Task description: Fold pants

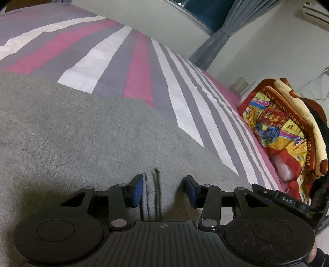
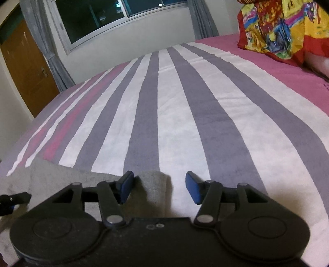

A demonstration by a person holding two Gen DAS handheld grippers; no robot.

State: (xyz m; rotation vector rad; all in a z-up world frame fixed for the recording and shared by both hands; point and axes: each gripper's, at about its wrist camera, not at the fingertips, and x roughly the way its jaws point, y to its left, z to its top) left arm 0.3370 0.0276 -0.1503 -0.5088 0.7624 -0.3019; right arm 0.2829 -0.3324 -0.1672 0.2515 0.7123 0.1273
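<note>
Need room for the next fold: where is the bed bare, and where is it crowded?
Bare striped bedsheet runs from the grey pants edge toward the window wall. It is crowded at the colourful blanket heaped on the pink edge, and near both open hand-held grippers, left and right, over the pants.

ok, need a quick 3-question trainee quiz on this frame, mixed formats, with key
1. True or false: the left gripper is shut on the grey pants.
2. Multiple choice: in the right wrist view, the corner of the pants lies (a) between the fingers of the right gripper, (b) on the colourful blanket, (c) by the window.
3. Fill in: the pants lie on a ____ bedsheet.

Key: 1 false; 2 a; 3 striped.
</note>
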